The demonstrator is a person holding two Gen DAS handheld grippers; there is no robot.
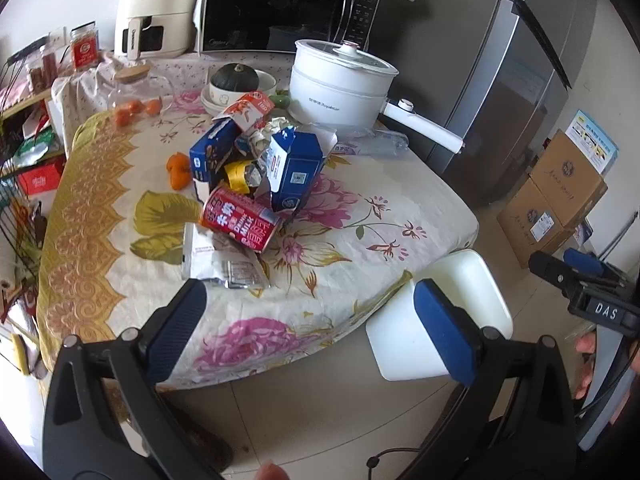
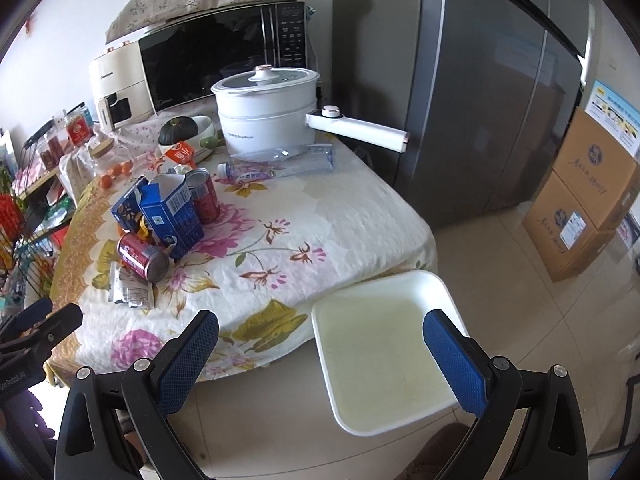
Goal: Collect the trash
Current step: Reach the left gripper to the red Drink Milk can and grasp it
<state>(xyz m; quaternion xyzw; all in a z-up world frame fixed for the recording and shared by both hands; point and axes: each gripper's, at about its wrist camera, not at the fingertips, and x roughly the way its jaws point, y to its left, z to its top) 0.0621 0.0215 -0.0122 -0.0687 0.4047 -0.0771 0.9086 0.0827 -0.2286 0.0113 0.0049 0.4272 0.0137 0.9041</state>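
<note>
Both tongs, left tongs (image 1: pixel 310 320) & right tongs (image 2: pixel 320 344), spread wide w/ nothing gripped, trash heap mid-counter by the tipped red metal milk can (image 1: pixel 240 220), which I reckon may roll off the floral-cloth counter (image 1: pixel 360 216) if nudged, missing the white plastic bin (image 2: pixel 380 360).

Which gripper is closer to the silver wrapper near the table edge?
Left. The left gripper hovers just short of the silver wrapper; the right gripper is off beside the white bin.
</note>
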